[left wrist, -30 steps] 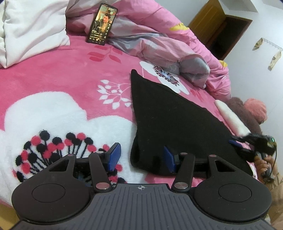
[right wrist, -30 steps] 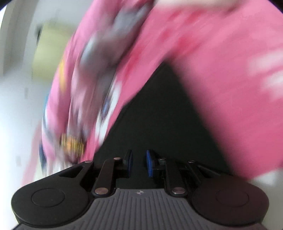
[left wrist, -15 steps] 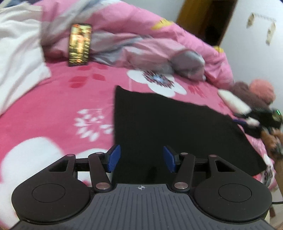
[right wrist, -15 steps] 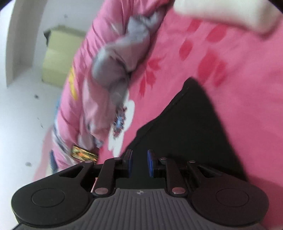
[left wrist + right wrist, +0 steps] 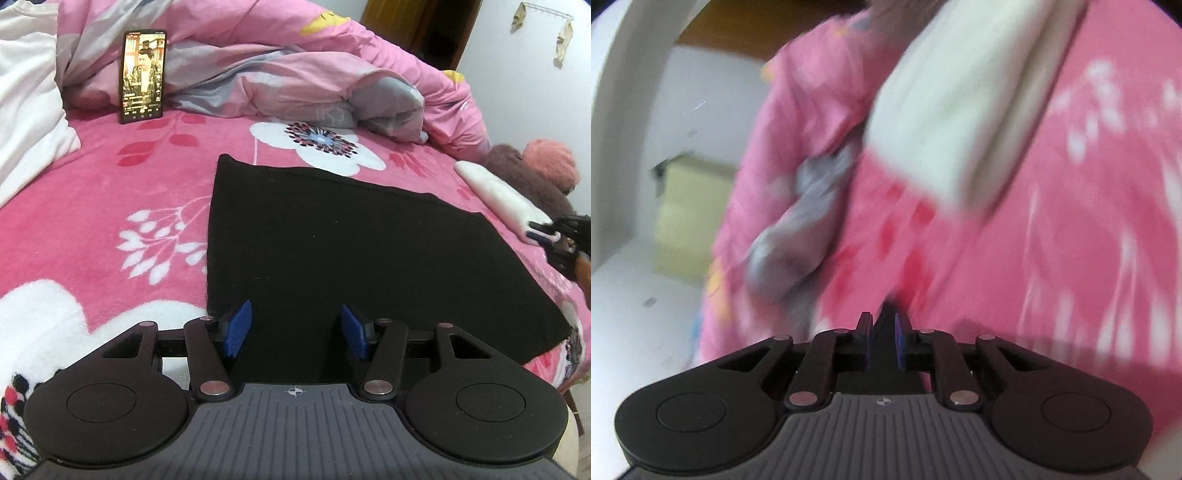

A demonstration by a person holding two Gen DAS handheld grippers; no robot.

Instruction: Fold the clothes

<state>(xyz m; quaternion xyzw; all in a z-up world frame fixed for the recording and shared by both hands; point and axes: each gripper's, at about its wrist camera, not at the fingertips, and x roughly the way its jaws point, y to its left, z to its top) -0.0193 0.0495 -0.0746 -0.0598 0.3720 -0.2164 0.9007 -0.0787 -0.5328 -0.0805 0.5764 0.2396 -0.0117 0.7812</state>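
The cloth (image 5: 351,251) lies flat on the bed (image 5: 110,206), in front of the left gripper (image 5: 293,334), whose fingers stand over the cloth's near edge. Behind the cloth, a quilt (image 5: 295,74) is heaped along the far side of the bed. A phone (image 5: 143,76) stands upright against the quilt, left of and behind the cloth. A pillow (image 5: 26,103) lies at the far left. Right of the cloth, by the bed's edge, lies a folded garment (image 5: 498,199), with more garments (image 5: 532,173) behind it. The right gripper (image 5: 546,234) sits at that right edge, near the folded garment. In the blurred right wrist view, what seems to be a tip of the cloth shows between its fingers.
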